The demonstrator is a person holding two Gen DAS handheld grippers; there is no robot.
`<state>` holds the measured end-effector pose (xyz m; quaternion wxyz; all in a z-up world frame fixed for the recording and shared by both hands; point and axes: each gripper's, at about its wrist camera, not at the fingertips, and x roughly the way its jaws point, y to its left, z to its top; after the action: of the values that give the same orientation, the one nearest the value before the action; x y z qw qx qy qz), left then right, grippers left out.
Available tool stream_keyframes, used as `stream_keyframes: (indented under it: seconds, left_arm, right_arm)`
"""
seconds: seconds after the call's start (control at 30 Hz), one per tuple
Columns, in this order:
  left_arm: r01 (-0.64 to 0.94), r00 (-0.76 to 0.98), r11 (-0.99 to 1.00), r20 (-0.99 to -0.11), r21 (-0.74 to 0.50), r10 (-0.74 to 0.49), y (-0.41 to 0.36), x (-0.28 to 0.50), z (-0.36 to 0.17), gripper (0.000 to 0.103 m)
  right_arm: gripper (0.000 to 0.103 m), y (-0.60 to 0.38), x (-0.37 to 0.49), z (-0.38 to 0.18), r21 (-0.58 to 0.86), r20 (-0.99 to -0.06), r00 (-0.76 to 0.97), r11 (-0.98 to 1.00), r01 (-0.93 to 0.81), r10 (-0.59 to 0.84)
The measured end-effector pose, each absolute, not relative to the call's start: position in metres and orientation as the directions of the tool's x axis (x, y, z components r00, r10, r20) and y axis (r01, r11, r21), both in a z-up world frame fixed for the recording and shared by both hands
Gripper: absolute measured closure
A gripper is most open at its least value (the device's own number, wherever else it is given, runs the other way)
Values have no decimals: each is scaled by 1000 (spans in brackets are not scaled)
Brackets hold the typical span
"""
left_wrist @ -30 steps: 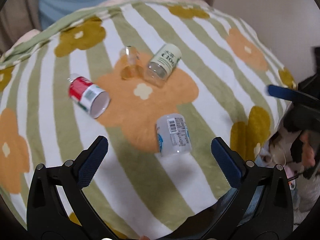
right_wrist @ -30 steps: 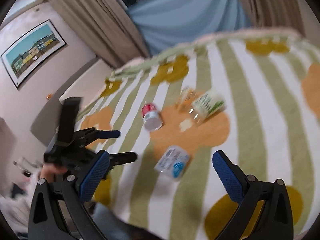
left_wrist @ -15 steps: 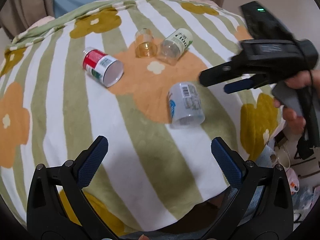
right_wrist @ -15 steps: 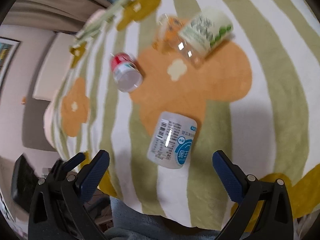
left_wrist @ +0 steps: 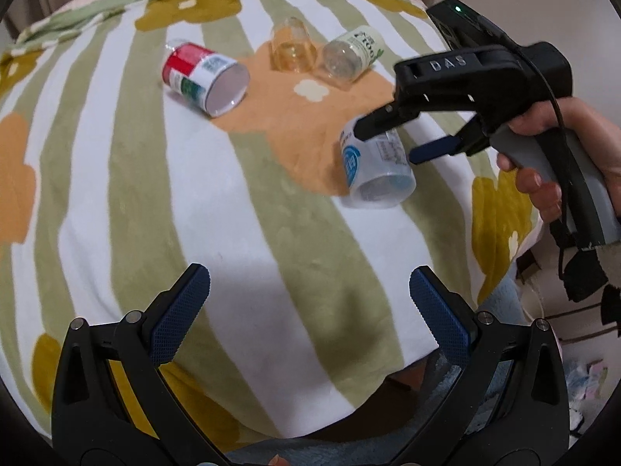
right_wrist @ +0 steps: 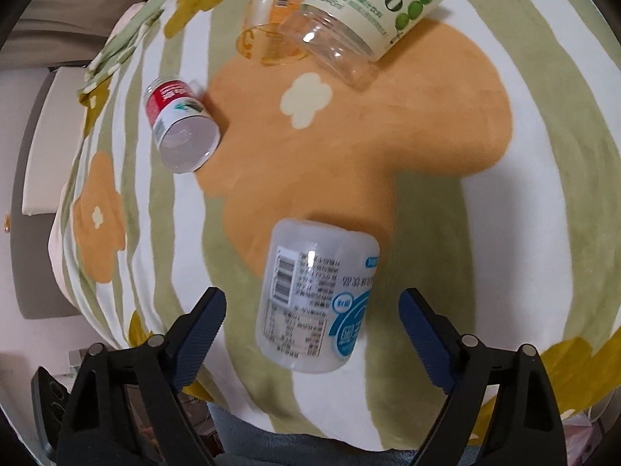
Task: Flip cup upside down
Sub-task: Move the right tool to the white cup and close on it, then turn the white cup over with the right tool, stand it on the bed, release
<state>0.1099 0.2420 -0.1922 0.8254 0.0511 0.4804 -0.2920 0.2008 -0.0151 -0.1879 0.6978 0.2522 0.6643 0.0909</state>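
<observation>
Cup: your target, the white cup [right_wrist: 316, 295] with the blue label, lies on its side on the striped flower blanket [left_wrist: 248, 202], at the edge of the orange flower, open mouth toward you. It has to be stood on that mouth.
Right tool: your right tool [right_wrist: 312, 322] is spread wide, one pad on each side of the cup body, not yet touching. That straddle across the barrel looks chosen so that a wrist roll can tip the cup over.
Left tool: your left tool [left_wrist: 306, 310] hangs released near the blanket's front edge, well apart from the cup, holding nothing.
Other cups: the red-labelled cup [left_wrist: 203, 77], the clear orange cup [left_wrist: 291, 50] and the green-labelled cup [left_wrist: 351, 58] lie tipped farther back.
</observation>
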Motion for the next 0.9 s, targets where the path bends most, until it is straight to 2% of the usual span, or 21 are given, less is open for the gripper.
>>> stream_keyframes:
  seconds: [0.1,0.2,0.4,0.57,0.73,0.9]
  left_arm:
    - [545,351,814,-827,-201,-439,241,108,-197,1]
    - [555,334,805,-830,-209,-446,240,105,-201,1]
    - [548,309,805,-838,-228,-449,246,106,-209,1]
    - [531,309,812,-837,-243,-453,254,107,-210,1]
    - [514,315,819,-832,-254,-456,261,105,-211,1]
    - [481,333,842,-837,-244,-434,269,100,-217,1]
  right_arm:
    - [17,-17,204,-193,460,-888,101,859,225,449]
    - [28,-20,210,-199,461,-887,104,855,237,450]
    - [41,-17,215,-208,478,-877,89,844,244,471]
    - [43,-12,217,-201,476,-880,116,855,206,461]
    - [43,-4,205,-161,455,-841,348,890,39,414]
    - [43,17,169,-149,257,-748,598,956,-139,288]
